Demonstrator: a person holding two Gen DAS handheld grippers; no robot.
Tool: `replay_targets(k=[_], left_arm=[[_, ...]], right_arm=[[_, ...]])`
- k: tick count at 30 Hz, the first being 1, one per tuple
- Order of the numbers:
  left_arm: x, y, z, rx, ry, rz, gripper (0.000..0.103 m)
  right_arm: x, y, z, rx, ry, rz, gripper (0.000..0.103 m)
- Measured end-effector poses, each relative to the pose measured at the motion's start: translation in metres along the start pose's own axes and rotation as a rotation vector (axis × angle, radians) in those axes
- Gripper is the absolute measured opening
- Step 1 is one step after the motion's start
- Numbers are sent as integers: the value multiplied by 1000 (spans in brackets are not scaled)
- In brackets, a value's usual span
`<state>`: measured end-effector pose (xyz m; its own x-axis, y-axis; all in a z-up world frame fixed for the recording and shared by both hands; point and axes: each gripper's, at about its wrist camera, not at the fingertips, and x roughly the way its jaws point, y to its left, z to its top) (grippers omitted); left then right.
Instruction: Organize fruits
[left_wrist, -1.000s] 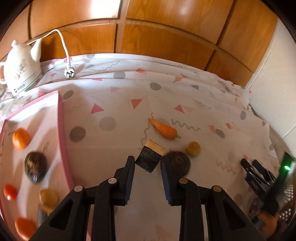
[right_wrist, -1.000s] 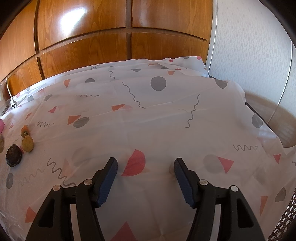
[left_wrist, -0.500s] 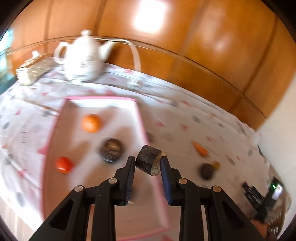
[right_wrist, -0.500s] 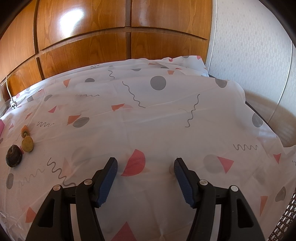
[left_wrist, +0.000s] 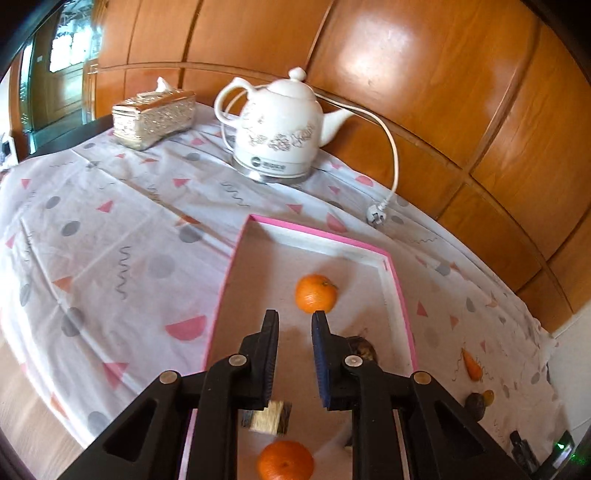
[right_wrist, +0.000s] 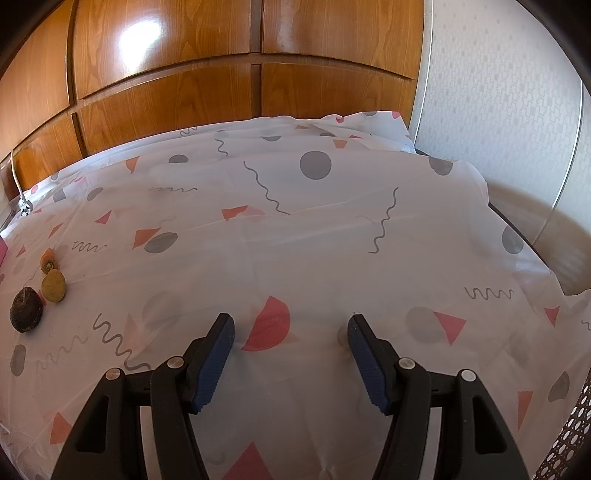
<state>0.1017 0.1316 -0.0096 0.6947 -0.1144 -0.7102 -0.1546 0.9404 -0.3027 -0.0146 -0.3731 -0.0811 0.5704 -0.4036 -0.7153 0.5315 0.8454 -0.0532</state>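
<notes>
My left gripper (left_wrist: 294, 322) is open and empty above the pink-rimmed tray (left_wrist: 317, 232). A dark cut piece with a pale face (left_wrist: 266, 420) lies in the tray below the fingers. Two oranges (left_wrist: 316, 293) (left_wrist: 285, 460) and a dark round fruit (left_wrist: 364, 349) also lie in the tray. A carrot (left_wrist: 472, 365), a dark fruit (left_wrist: 475, 405) and a small yellow fruit (left_wrist: 488, 396) lie on the cloth to the right. My right gripper (right_wrist: 290, 326) is open and empty over the cloth; the same carrot (right_wrist: 49, 259), yellow fruit (right_wrist: 54, 285) and dark fruit (right_wrist: 26, 308) lie far left.
A white electric kettle (left_wrist: 277, 140) with its cord and loose plug (left_wrist: 376, 213) stands behind the tray. A shiny tissue box (left_wrist: 154, 117) sits at the back left. Wood panelling runs behind the table. The table edge drops off at the left and at the right (right_wrist: 517, 225).
My left gripper carried the dark cut piece from the cloth over to the tray and let it go; it now lies in the tray. The right gripper has not moved.
</notes>
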Motion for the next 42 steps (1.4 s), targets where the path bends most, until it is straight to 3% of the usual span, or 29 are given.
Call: replay_targets(k=[7, 10, 12, 19, 21, 23, 33, 36, 42], left_arm=[[-17, 11, -28, 21, 11, 75, 20], [-24, 6, -46, 57, 14, 97, 26], [-26, 3, -55, 77, 22, 103, 31], [-30, -12, -76, 123, 39, 95, 32], [-34, -15, -77, 132, 26, 99, 36], [-37, -16, -78, 138, 10, 100, 42], [-43, -16, -82, 149, -4, 102, 48], [-45, -17, -82, 154, -14, 102, 50], [-47, -17, -82, 152, -17, 105, 51]], right_arm=[[0, 0, 0, 1, 0, -6, 67], [0, 0, 0, -1, 2, -6, 67], [0, 0, 1, -9, 9, -10, 67], [0, 3, 6, -42, 38, -22, 67], [-1, 9, 11, -71, 58, -25, 62], [-4, 17, 17, -89, 71, 45, 56], [-31, 120, 54, -309, 66, 417, 56], [-30, 155, 62, -400, 81, 457, 51], [-10, 212, 70, -541, 131, 455, 46]])
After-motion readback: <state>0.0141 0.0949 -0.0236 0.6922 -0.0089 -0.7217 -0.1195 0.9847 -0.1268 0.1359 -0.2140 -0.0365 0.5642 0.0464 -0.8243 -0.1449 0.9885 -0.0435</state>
